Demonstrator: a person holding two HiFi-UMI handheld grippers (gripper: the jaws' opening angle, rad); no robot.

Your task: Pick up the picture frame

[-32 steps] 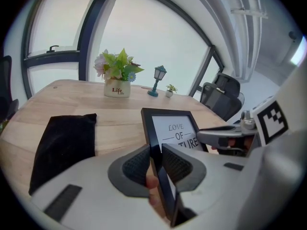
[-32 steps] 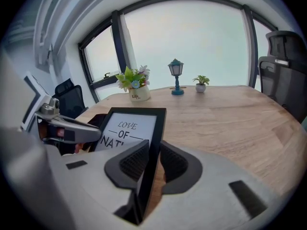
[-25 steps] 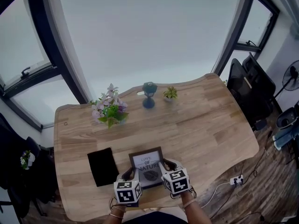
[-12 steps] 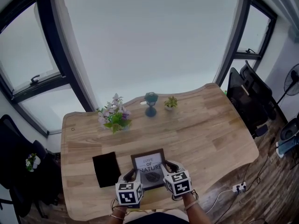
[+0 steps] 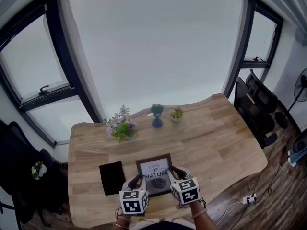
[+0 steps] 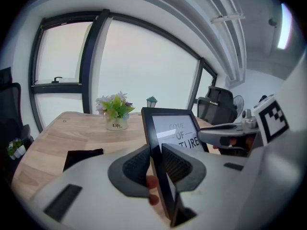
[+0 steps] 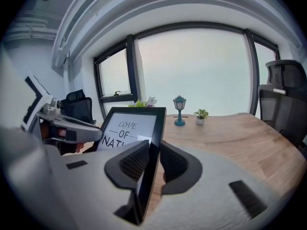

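The left claw [image 6: 154, 152] was clamped on the left edge of the picture frame [image 5: 154, 169], its dark ribbed pads [image 6: 135, 165] pressed to either face of the moulding. The right claw [image 7: 154, 147] gripped the opposite edge in the same way. Between the two, the frame was held up over the near part of the bench [image 5: 220, 143], tilted so its top edge leaned away from the person.

The frame was a thin black rectangle around a white sheet. The sheet bore dark lettering, "LOVE OF NATURE" on three lines, with a dark rounded motif beneath the words.

There were two claws and one frame. Just to the frame's left one flat black mat [image 5: 112, 177] lay on the wood. Along the far edge stood three things in a row: one white pot of pink and white flowers [image 5: 121, 127], one small blue lantern [image 5: 156, 115] and one tiny potted green plant [image 5: 177, 114], each apart from its neighbour
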